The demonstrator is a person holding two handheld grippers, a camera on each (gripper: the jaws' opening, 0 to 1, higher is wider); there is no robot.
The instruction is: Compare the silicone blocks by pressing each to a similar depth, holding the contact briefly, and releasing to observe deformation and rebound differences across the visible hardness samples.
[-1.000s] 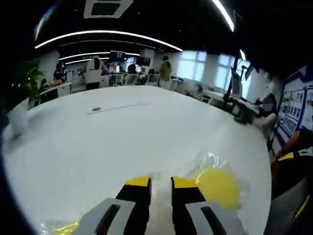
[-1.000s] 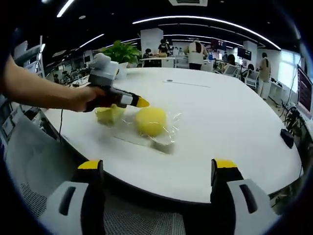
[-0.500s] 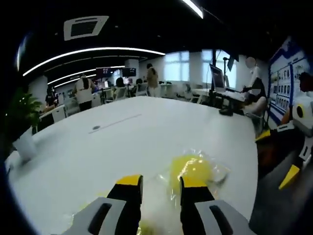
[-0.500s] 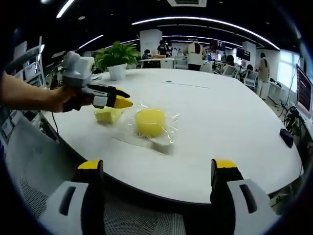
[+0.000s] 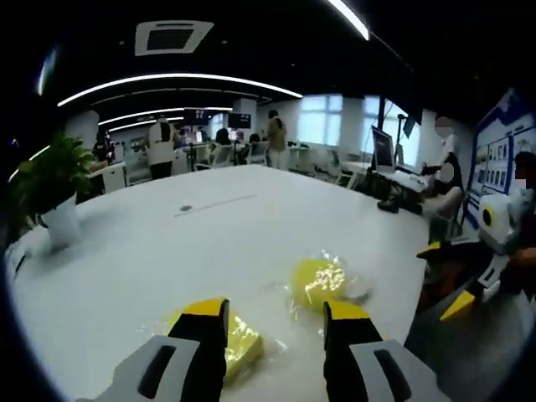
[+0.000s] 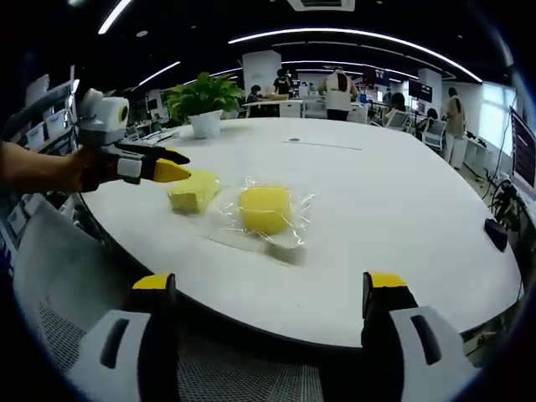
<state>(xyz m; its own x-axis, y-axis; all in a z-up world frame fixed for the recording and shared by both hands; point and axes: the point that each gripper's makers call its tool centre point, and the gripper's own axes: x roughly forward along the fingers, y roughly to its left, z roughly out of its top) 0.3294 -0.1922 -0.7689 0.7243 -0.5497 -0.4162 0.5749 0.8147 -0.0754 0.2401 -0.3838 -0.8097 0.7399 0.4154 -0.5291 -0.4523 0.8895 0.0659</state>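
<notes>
Left gripper (image 5: 275, 314): jaws apart by a moderate gap, nothing held, hovering just above the near edge of the white table (image 5: 167, 243). Seen from the right gripper view as a grey tool with yellow tips (image 6: 159, 170), held in a hand (image 6: 71, 170) at the table's edge, tips aimed at the samples and just short of them. Square yellow silicone block (image 5: 237, 343) directly ahead and slightly toward the left jaw, partly hidden behind that jaw's tip; in the right gripper view (image 6: 193, 192) flat on the table, just beside the left gripper's tips. Round yellow silicone block (image 5: 319, 280) farther ahead and off to the right, lying on crinkled clear plastic wrap (image 6: 276, 230); from the right gripper view (image 6: 264, 208) beside the square one, close but not touching. Right gripper (image 6: 270, 289): jaws spread wide, empty, held back off the table edge, well apart from both samples. Nearer by far: the left gripper, so probably the one for the coming press, with the square block the closer target, a short way forward and down. Long axis of that block apparently angled across the gripper's line rather than along it, though hard to judge through the fisheye. Potted plant (image 6: 203, 100) at the far side, well clear of the work.
</notes>
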